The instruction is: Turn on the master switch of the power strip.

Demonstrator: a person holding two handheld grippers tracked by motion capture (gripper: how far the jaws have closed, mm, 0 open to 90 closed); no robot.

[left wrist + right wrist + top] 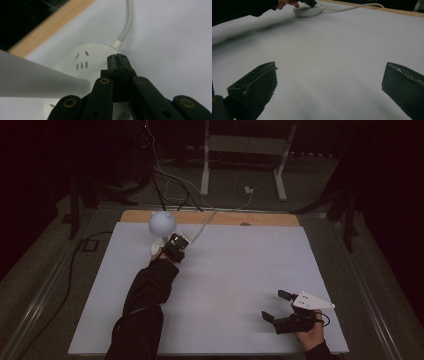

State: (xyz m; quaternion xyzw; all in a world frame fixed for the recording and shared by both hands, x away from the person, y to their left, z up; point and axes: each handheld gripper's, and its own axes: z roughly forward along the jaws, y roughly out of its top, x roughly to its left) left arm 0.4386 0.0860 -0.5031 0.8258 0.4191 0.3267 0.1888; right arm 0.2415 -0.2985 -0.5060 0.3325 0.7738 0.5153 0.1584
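A round white socket base (pixel 87 57) with plug slots lies at the far left of the white mat, its white cable (pixel 127 25) running off toward the table's back edge. A white round-headed lamp (pixel 162 223) rises from it. My left gripper (pixel 117 58) is shut, nothing between its jaws, its tips over the base's top right by the cable exit; I cannot tell whether they touch it. In the high view the left gripper (pixel 175 247) sits beside the lamp. My right gripper (pixel 274 305) rests near the front right, open and holding nothing, its jaws wide apart (pixel 329 82).
The white mat (pixel 240 270) covers most of the table, and a wooden strip (pixel 210 217) shows along its back edge. The socket base (pixel 308 10) and its cable (pixel 352 7) lie far ahead of the right gripper. Cables and a white stand (pixel 240 150) are on the floor beyond.
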